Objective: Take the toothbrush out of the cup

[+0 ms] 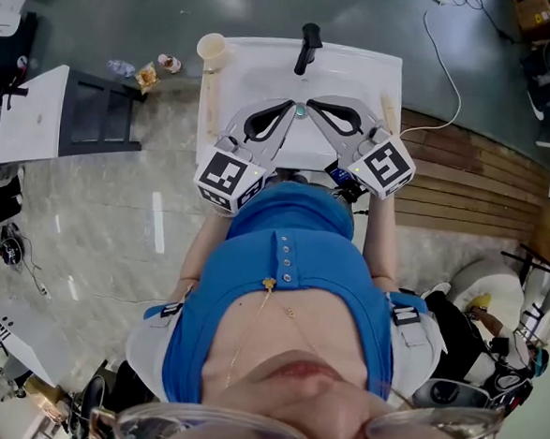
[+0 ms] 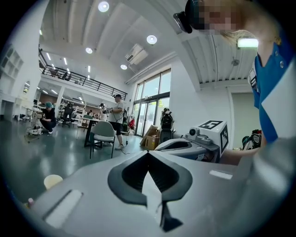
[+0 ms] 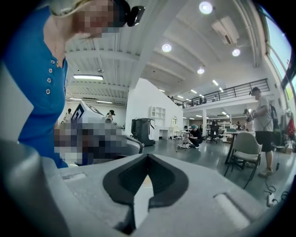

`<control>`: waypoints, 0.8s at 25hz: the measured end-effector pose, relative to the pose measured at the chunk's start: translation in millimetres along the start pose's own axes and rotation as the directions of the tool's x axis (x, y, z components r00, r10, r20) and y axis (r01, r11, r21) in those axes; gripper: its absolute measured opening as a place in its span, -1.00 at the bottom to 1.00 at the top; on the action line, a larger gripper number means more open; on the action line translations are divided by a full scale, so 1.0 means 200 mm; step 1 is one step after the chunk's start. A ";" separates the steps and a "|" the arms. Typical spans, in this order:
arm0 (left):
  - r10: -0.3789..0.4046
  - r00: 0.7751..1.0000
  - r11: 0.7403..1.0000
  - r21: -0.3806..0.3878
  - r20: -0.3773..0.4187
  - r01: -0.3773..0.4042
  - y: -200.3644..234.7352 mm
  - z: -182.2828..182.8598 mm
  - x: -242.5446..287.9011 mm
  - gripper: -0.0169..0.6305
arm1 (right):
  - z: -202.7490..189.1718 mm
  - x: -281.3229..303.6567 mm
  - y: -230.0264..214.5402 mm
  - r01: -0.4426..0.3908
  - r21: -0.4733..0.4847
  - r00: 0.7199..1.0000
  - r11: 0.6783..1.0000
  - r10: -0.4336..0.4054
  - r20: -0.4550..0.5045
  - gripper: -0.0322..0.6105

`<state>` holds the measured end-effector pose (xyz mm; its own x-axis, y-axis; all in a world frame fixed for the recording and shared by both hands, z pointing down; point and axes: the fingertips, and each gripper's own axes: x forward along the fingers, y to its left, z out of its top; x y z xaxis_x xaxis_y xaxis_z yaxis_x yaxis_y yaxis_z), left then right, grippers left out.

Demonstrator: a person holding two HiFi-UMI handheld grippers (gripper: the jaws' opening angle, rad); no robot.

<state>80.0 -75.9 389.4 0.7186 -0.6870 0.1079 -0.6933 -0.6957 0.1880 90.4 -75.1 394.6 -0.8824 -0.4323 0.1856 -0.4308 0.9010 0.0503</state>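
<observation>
Cup (image 1: 212, 47) on sink (image 1: 362, 54) corner, well left of both closed jaws.

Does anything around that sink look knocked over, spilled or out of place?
Nothing stands out. The cup stands upright at the far left corner of the sink, a pale stick lies along its right rim, and no spill shows.

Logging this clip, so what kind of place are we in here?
Probably a big open workshop or lab hall, not a bathroom: a white washbasin stands out on a polished floor, with a railed upper gallery and a chair behind.
</observation>
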 end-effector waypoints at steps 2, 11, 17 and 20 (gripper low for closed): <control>-0.003 1.000 1.000 0.001 0.003 0.003 -0.01 0.01 0.00 -0.94 | 0.01 0.00 0.00 -0.001 -0.006 1.000 1.000 0.001 -0.002 -0.89; -0.003 1.000 1.000 0.004 -0.001 0.003 -0.01 0.00 0.01 -0.94 | 0.00 -0.01 0.00 -0.001 -0.005 1.000 1.000 0.001 -0.013 -0.89; 0.002 1.000 1.000 -0.003 -0.004 -0.002 -0.02 0.00 0.02 -0.94 | 0.00 -0.02 -0.01 0.000 -0.014 1.000 1.000 0.000 -0.009 -0.89; 0.002 1.000 1.000 -0.001 -0.007 -0.002 -0.02 0.00 0.02 -0.94 | 0.01 -0.03 0.00 -0.003 -0.022 1.000 1.000 0.003 0.005 -0.89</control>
<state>85.7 -75.8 388.5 0.7177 -0.6867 0.1152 -0.6945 -0.6943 0.1885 95.5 -73.5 392.5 -0.8848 -0.4295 0.1809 -0.4237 0.9030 0.0717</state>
